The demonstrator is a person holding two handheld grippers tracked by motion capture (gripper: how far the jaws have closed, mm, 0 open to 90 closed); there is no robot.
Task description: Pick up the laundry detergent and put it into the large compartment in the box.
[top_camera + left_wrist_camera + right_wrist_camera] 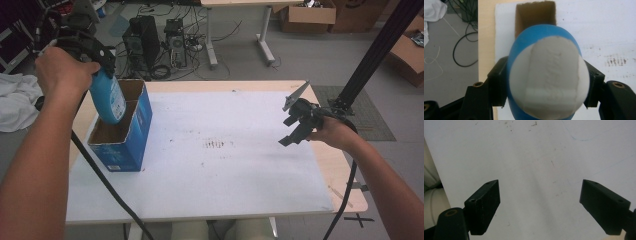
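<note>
Blue plastic is what the left claw (pixel 102 75) holds: one bottle (pixel 110 100), clamped between the two black jaws near its top. In the left gripper view the bottle's white cap (pixel 549 77) faces the camera and the jaws press on the blue body from both sides. The lower end of the bottle already sits inside the open top of one blue cardboard box (pixel 131 135), which stands at the left side of the tabletop (pixel 225 200). The box seems to have two compartments, and the bottle goes into the farther one; the nearer one looks empty, though its bottom is in shadow. The bottle leans a little.

One right claw (pixel 295 125) hangs above the right part of the tabletop, well apart from the box, with its jaws wide and nothing between them. A small brown stain (pixel 218 144) marks the white sheet between both claws. Beyond the tabletop, on the floor, stand two dark computer cases (pixel 145 42) with cables, and cardboard boxes (pixel 307 15) farther right.
</note>
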